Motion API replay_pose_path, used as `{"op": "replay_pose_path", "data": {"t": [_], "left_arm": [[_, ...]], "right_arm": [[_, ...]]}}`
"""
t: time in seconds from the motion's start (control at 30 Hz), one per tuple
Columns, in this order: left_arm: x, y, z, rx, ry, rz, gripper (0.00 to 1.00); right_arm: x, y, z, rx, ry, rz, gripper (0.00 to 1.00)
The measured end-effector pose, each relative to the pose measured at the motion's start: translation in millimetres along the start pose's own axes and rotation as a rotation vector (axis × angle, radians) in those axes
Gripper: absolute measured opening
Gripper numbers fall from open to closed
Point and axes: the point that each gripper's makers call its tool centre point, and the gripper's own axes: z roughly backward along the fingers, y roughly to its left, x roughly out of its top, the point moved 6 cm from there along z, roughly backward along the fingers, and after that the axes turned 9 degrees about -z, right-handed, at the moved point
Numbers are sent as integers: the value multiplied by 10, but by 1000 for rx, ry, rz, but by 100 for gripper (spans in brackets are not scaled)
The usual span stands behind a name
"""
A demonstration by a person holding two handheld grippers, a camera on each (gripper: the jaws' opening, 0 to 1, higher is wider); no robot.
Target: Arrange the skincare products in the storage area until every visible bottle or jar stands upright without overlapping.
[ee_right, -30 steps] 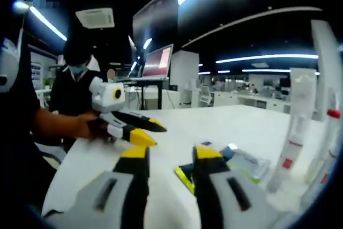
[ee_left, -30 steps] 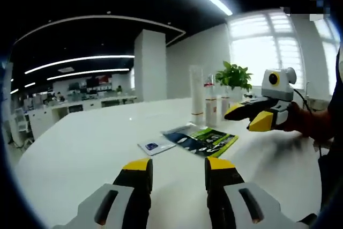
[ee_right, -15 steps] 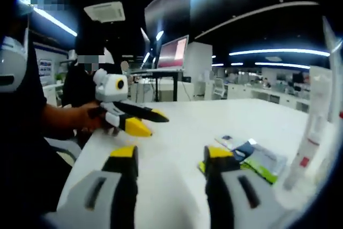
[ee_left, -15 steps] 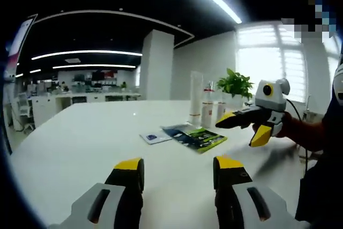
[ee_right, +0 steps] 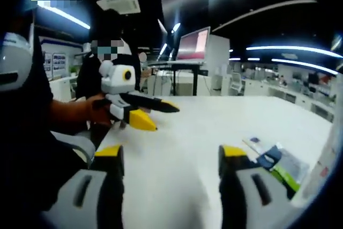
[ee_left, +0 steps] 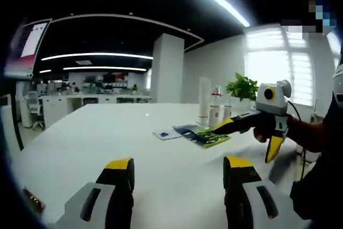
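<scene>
Skincare bottles [ee_left: 213, 112] stood upright at the white table's [ee_left: 107, 138] far side, behind flat packets [ee_left: 202, 134], beside a potted plant [ee_left: 243, 86]. Both the left gripper [ee_left: 179, 167] and right gripper [ee_right: 170, 156] hovered empty, jaws apart. The right gripper view added a seated person [ee_right: 104, 63] and a monitor [ee_right: 194, 45].

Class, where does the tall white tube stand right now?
In the left gripper view, the white tube stands upright on the table's far side, right of centre, beside two smaller bottles and behind the flat packets.

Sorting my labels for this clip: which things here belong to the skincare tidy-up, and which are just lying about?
Job:
- upright tall tube
- red-capped bottle
- open left claw
- open right claw

Lying about:
- flat packets
- small card
- potted plant
- laptop
</scene>
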Motion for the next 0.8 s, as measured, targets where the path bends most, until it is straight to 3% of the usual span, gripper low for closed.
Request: {"op": "replay_pose_path", "data": {"t": [0.27, 0.43, 0.8], "left_arm": [[22, 11, 215, 26, 0, 8, 82], [22, 8, 338, 59, 10, 4, 100], [-51, 9, 722, 154, 65, -37, 100]], "right_arm": [[25, 167, -127, 54, 16, -1, 94], [81, 263, -241, 105, 14, 4, 100], [177, 432, -526, 184, 49, 47, 100]]}}
